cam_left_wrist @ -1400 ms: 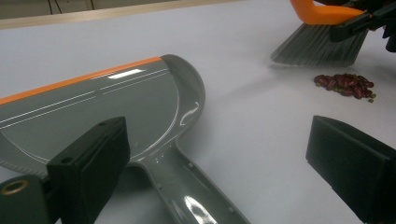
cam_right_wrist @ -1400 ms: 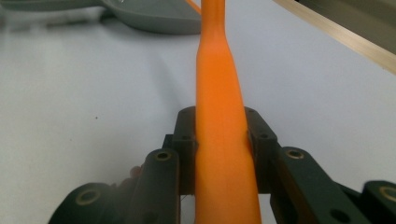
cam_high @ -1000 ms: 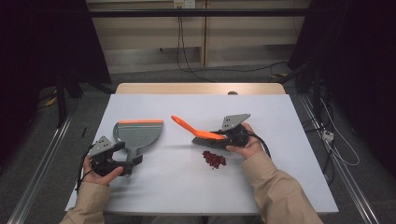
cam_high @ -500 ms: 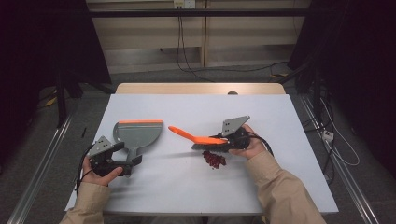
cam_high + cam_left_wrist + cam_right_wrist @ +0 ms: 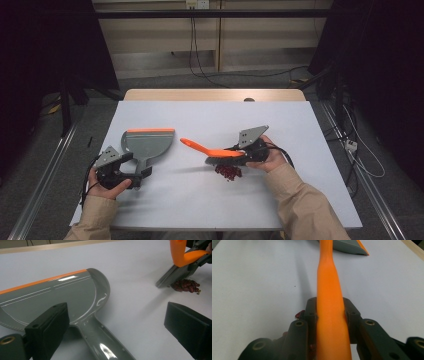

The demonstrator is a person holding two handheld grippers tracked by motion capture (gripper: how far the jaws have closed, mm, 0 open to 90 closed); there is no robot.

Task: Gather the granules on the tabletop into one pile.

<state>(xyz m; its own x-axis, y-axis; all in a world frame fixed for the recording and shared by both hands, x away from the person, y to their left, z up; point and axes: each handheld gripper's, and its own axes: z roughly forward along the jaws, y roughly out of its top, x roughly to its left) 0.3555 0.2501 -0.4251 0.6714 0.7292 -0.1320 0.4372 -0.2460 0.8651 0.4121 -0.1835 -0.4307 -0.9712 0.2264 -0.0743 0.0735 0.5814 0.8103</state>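
One hand brush (image 5: 215,152) is clamped in the right gripper (image 5: 246,152), the jaws pressed against both sides of its orange handle (image 5: 329,302), which runs straight ahead of that gripper toward the dustpan. The brush is judged light and stiff in the handle but soft at the bristles (image 5: 172,273); the smooth plastic could turn in the jaws, so a hold near the head, as shown, is judged best for steady sweeping. Directly beneath the brush head, just below the right gripper, one small heap of dark red beans (image 5: 228,172) is seen on the table (image 5: 300,125); the loose beans are judged likely to roll and scatter if struck briskly.

One grey dustpan (image 5: 146,143) with an orange lip (image 5: 42,282) lies flat just ahead of the left gripper (image 5: 135,175). Its handle (image 5: 100,340) passes between the jaws, which stand wide apart and are not pressed on it. The dustpan is judged rigid, light and glossy, best taken by that handle. Two grippers are counted.
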